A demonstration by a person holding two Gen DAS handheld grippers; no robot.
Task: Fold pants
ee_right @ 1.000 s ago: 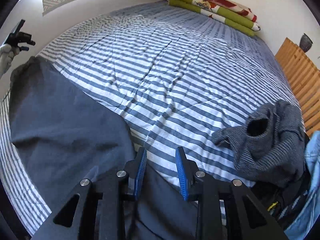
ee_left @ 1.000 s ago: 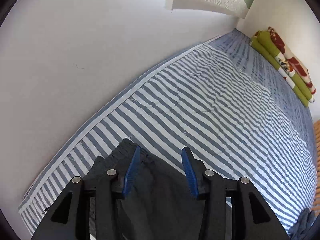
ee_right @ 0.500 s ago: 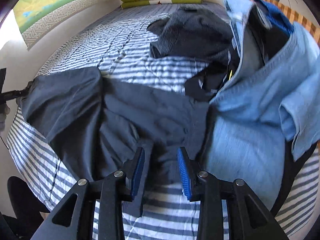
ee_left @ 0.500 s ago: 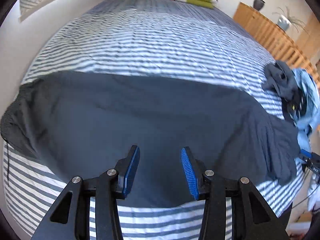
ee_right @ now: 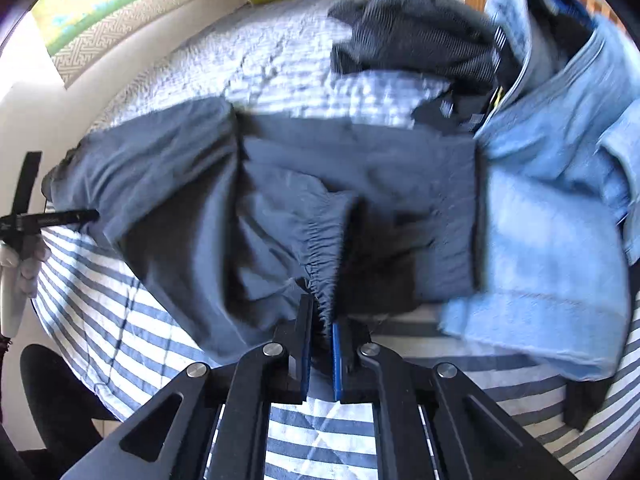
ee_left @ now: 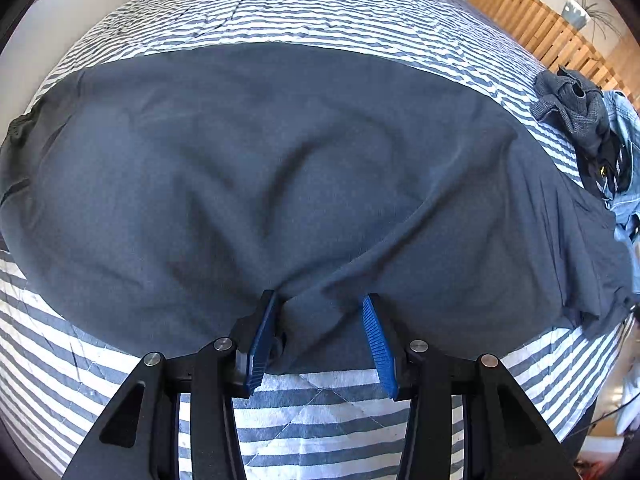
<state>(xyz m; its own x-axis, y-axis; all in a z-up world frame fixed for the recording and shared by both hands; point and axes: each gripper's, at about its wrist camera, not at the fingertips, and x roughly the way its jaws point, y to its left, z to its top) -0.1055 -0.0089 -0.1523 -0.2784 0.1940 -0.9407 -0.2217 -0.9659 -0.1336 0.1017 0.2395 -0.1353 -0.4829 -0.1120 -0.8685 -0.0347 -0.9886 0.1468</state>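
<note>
Left wrist view: the dark grey-blue cotton pants (ee_left: 280, 168) lie spread lengthwise across the striped bed (ee_left: 320, 412), near hem between the half-open left tool (ee_left: 318, 332). The right tool (ee_right: 320, 322) has just closed, pinching the pants' gathered waistband (ee_right: 326, 248), so the long axis runs between both tools.

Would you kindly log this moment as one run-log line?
stage: grasping pants | right gripper: just closed, shut on gathered waistband | left gripper: open, cloth between fingers | surface: striped bed
</note>
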